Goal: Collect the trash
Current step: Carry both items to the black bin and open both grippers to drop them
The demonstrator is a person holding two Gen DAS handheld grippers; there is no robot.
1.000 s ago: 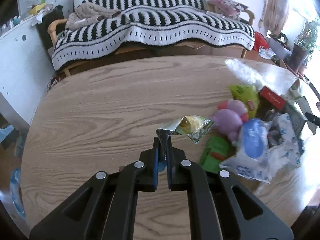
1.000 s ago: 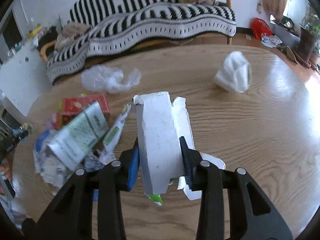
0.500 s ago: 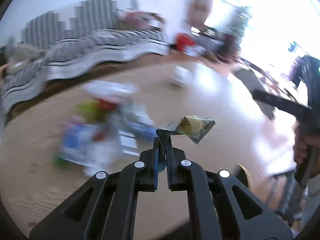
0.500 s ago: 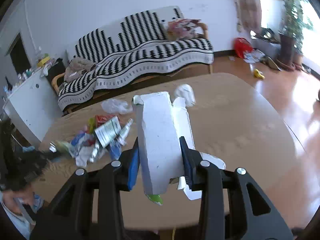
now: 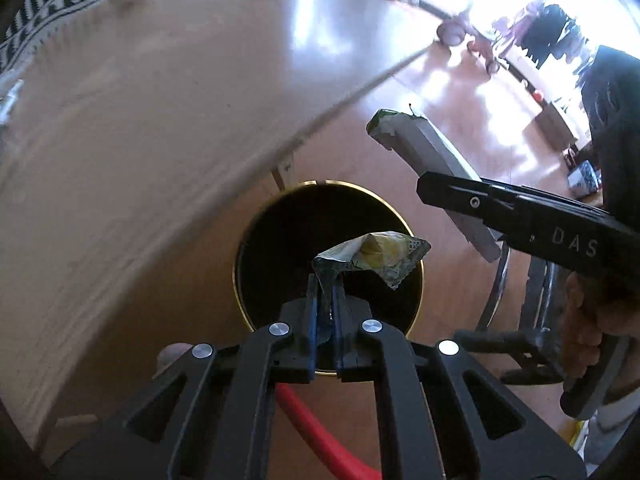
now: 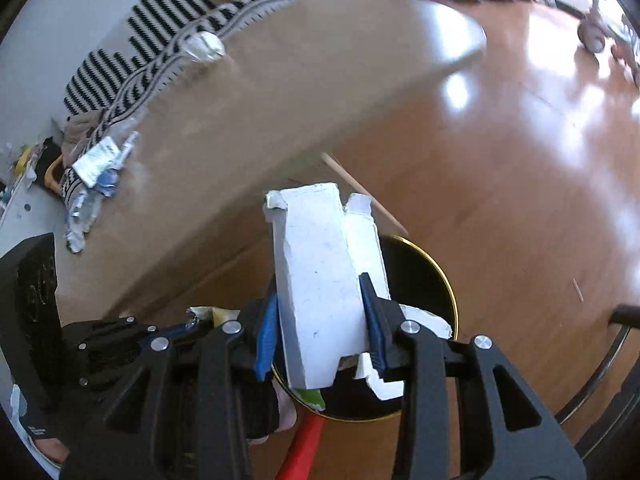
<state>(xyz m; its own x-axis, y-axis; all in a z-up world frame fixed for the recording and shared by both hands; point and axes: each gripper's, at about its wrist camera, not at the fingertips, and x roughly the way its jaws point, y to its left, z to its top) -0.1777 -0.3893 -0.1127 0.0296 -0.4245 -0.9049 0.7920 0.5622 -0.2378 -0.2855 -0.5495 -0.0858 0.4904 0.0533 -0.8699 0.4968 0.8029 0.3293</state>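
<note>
Two grips: your left gripper (image 5: 325, 312) pinches a crumpled wrapper (image 5: 374, 258) at frame centre over the black bin (image 5: 280, 240); your right gripper (image 6: 320, 320) clamps a white carton (image 6: 320, 280) above it.

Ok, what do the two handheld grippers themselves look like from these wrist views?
Both are matte black plastic. The left gripper and right gripper have blue pads on their fingers, silver round screws and triangular cut-outs. White letters "DAS" mark the right gripper's side.
</note>
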